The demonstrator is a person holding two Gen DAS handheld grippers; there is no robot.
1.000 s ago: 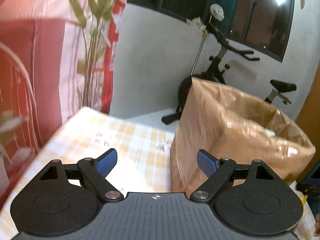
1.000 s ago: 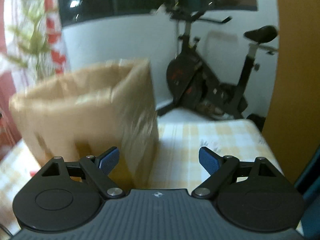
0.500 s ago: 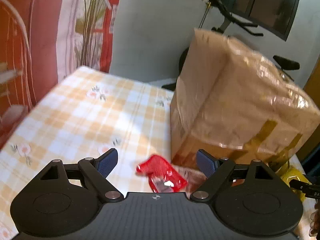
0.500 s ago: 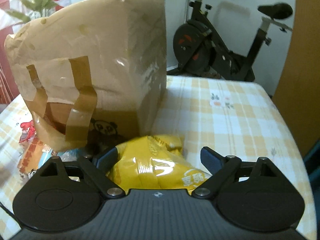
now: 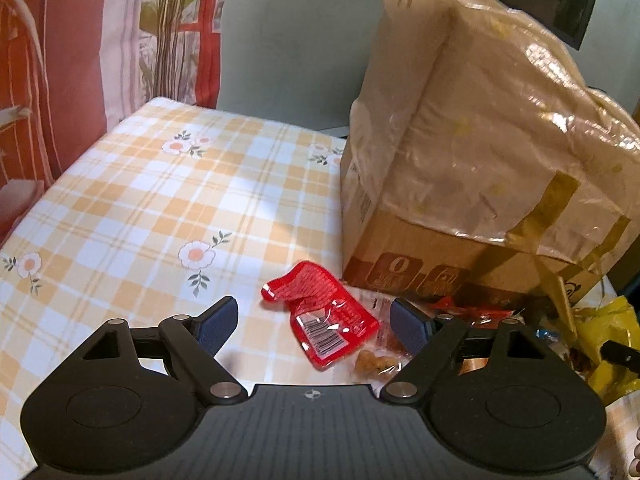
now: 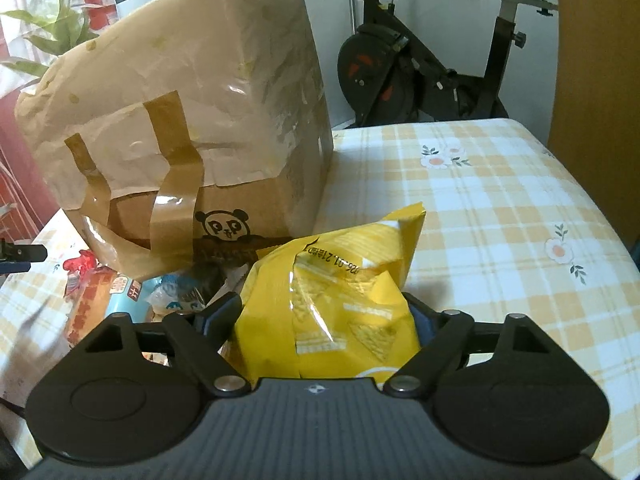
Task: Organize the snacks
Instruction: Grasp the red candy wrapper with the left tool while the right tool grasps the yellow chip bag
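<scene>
Left tool (image 5: 314, 322) hangs with its fingers wide apart above the red packet (image 5: 320, 316), low in the frame beside the cardboard box (image 5: 472, 160); bare checked table (image 5: 152, 200) spreads to the left edge. Right tool (image 6: 322, 320) has its fingers around the yellow chip bag (image 6: 340, 300), though whether they press it I cannot tell; open table lies at right. Half a second ago both tools sat farther back from these snacks.
</scene>
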